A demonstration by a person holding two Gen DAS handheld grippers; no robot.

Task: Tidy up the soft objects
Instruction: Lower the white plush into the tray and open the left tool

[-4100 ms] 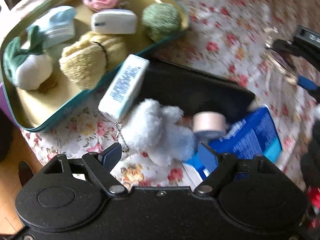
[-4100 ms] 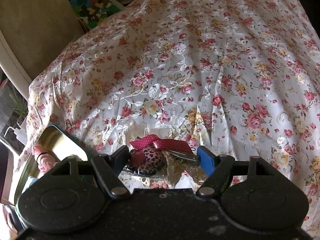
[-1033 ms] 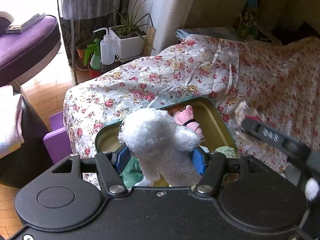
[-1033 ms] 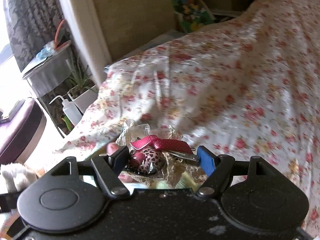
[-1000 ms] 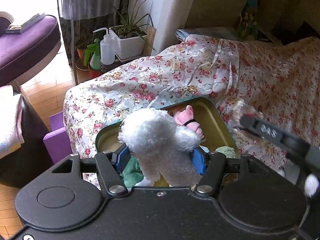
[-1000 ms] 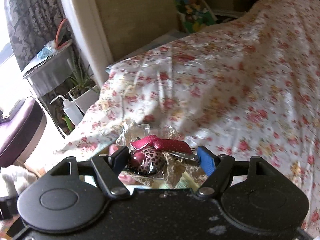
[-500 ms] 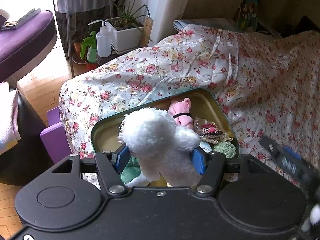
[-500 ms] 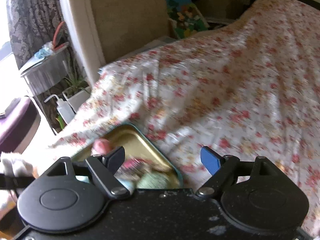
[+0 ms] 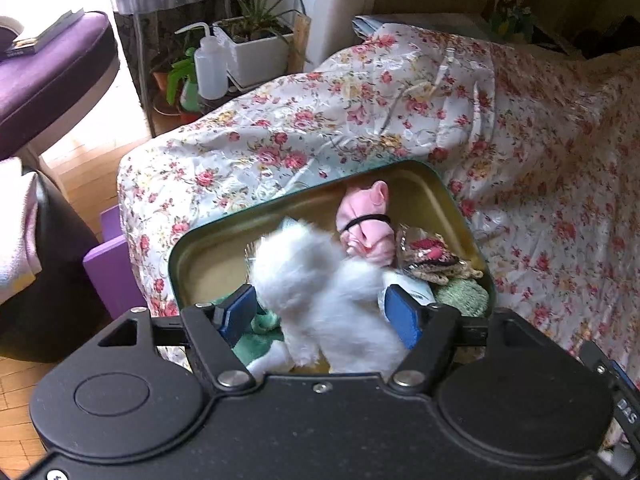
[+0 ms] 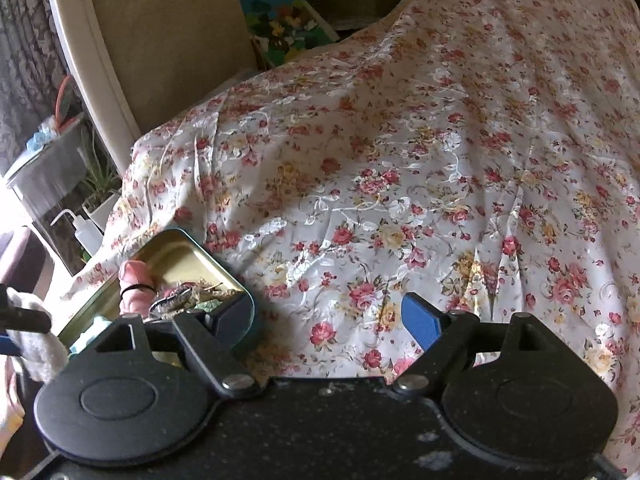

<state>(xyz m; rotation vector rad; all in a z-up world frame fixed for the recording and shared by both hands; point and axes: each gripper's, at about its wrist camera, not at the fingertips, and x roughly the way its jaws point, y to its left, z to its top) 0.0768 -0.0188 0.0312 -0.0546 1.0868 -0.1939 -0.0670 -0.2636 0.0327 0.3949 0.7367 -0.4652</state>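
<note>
My left gripper point(image 9: 322, 314) is open over the gold tin tray point(image 9: 436, 190). A fluffy white plush point(image 9: 320, 280) sits blurred between its blue pads, loose. In the tray lie a pink bundle point(image 9: 366, 224), a leopard hair clip in lace point(image 9: 430, 254), a green knitted ball point(image 9: 464, 292) and a green-and-white plush point(image 9: 256, 340). My right gripper point(image 10: 332, 316) is open and empty above the floral bedspread point(image 10: 400, 200), right of the tray point(image 10: 188, 240). The white plush point(image 10: 30, 336) and pink bundle point(image 10: 136, 284) show at the far left of the right wrist view.
The tray sits at the bed's corner. Beyond the bed's edge are a wooden floor, a purple block point(image 9: 110, 268), a squeeze bottle point(image 9: 210, 66), a potted plant point(image 9: 260, 40) and a purple seat point(image 9: 48, 64). The right gripper's body point(image 9: 616, 380) is at the lower right.
My right gripper opened, left the leopard clip in the tray and drew back to the right. My left gripper's jaws widened and the white plush is dropping, blurred, toward the tray.
</note>
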